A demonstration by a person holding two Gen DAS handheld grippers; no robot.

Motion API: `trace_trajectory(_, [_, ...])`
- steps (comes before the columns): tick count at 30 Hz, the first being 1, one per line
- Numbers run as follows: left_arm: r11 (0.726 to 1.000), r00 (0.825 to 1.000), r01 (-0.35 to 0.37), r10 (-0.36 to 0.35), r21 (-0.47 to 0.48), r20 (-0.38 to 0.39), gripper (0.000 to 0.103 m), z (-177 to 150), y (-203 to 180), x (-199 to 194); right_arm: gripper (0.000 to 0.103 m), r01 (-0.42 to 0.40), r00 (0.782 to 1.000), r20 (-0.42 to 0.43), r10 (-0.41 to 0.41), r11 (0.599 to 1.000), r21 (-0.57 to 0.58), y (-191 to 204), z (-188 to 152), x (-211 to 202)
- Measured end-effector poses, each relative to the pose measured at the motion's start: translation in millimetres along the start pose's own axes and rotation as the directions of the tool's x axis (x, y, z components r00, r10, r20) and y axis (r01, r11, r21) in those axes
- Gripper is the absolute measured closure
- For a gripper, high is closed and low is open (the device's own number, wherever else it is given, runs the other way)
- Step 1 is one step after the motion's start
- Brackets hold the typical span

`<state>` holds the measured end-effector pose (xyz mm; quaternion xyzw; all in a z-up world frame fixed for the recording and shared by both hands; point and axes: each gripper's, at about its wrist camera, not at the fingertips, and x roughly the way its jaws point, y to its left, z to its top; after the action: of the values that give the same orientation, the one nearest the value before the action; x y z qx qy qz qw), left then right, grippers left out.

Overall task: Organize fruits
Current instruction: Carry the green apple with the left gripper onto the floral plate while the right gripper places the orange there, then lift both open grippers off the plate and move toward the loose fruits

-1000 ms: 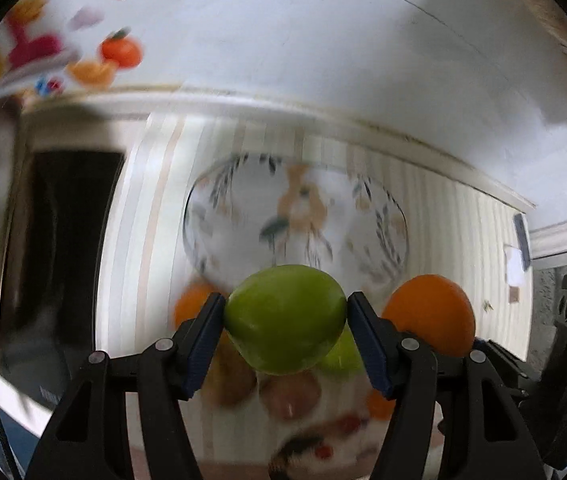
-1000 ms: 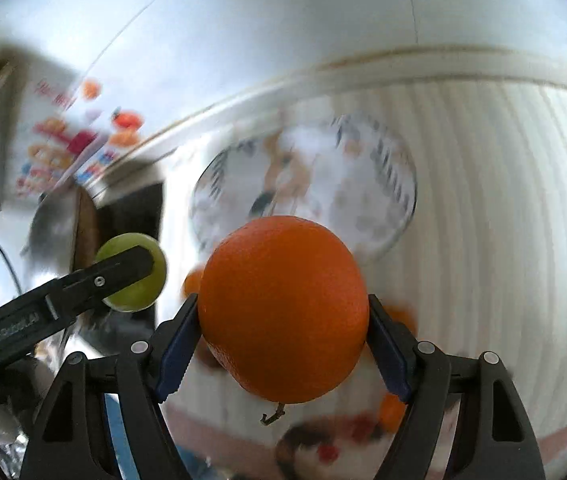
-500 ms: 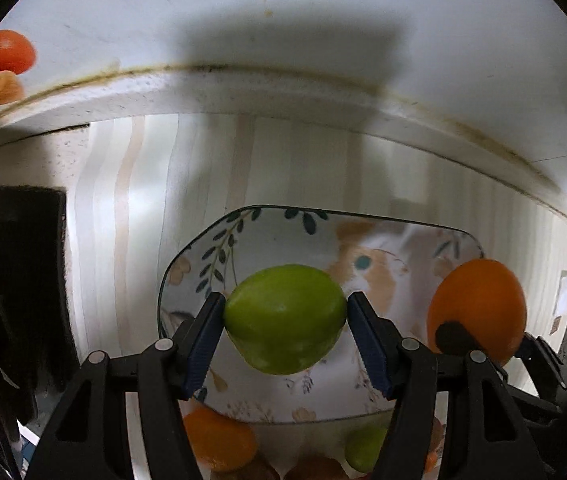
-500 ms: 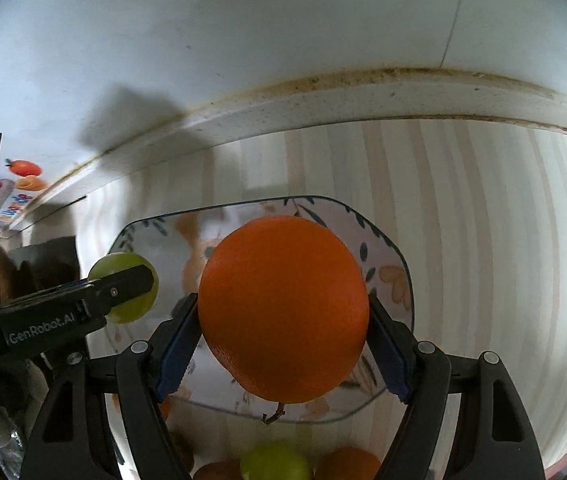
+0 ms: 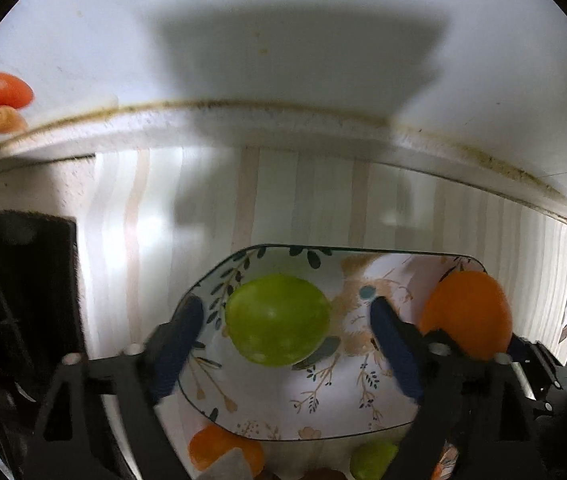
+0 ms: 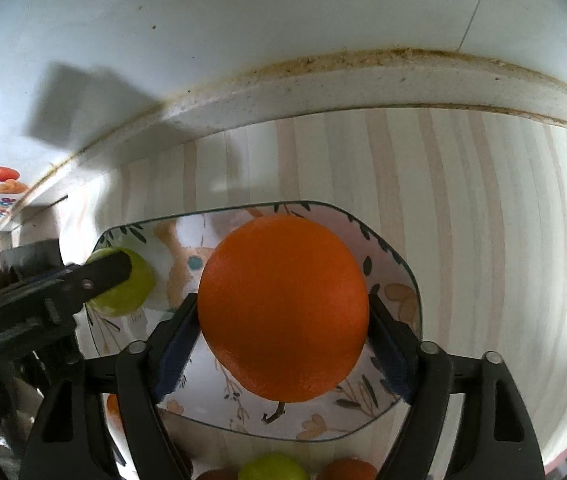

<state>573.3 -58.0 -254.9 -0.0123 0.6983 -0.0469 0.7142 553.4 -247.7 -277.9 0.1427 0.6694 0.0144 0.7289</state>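
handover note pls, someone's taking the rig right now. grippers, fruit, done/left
Left gripper: open, blue pads clear of the green round fruit, which looks released onto the floral-patterned plate.
Right gripper: shut on the large orange, held over the same plate, not set down yet.
Done: green fruit appears delivered.
Left: release the orange onto the plate, pull both grippers back, then fetch the loose fruit at the near edge: another small green fruit, a small orange fruit, and some others partly cut off by the frame.
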Motion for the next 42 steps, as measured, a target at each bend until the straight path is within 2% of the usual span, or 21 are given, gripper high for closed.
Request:
trace_trajectory(1, [1.000, 1.000, -0.009, 0.009, 0.004, 0.009, 0.016, -2.1, 0.5, -5.2, 0.007, 0.005, 1.000, 0.009, -0.005, 1.000, -0.007, 0.9, -0.6, -3.7])
trace_trajectory(7, [1.000, 0.999, -0.025, 0.025, -0.004, 0.038, 0.016, -28.4, 0.0, -35.9, 0.007, 0.036, 0.999, 0.037, -0.034, 0.998, -0.050, 15.4, -12.8, -35.4])
trace_trajectory(14, [0.998, 0.991, -0.064, 0.063, 0.003, 0.121, 0.016, -77.6, 1.2, -77.1, 0.007, 0.058, 0.997, 0.045, -0.055, 0.995, -0.075, 18.4, -54.1, -69.0])
trace_trajectory(16, [0.998, 0.988, -0.069, 0.068, 0.003, 0.142, 0.016, -81.1, 0.9, -77.4, 0.007, 0.069, 0.996, 0.065, -0.064, 0.994, -0.081, 19.1, -69.3, -79.8])
trace_trajectory(23, [0.998, 0.969, -0.061, 0.059, -0.001, 0.241, 0.016, -133.9, 6.7, -97.4, 0.007, 0.106, 0.983, 0.156, -0.091, 0.990, -0.091, 22.3, -117.4, -117.2])
trace_trajectory(28, [0.996, 0.946, -0.088, 0.078, 0.016, 0.315, 0.016, -170.6, 7.0, -123.2, 0.007, 0.133, 0.966, 0.234, -0.108, 0.987, -0.095, 23.4, -146.5, -148.0])
trace_trajectory(37, [0.996, 0.910, -0.084, 0.066, 0.028, 0.409, 0.016, -217.1, 5.9, -161.8, 0.007, 0.143, 0.933, 0.345, -0.104, 0.986, -0.091, 24.6, -196.0, -203.2])
trace_trajectory(42, [0.995, 0.898, -0.094, 0.075, 0.023, 0.434, 0.016, -233.6, 4.4, -177.6, 0.007, 0.127, 0.920, 0.384, -0.084, 0.988, -0.089, 28.7, -215.2, -226.1])
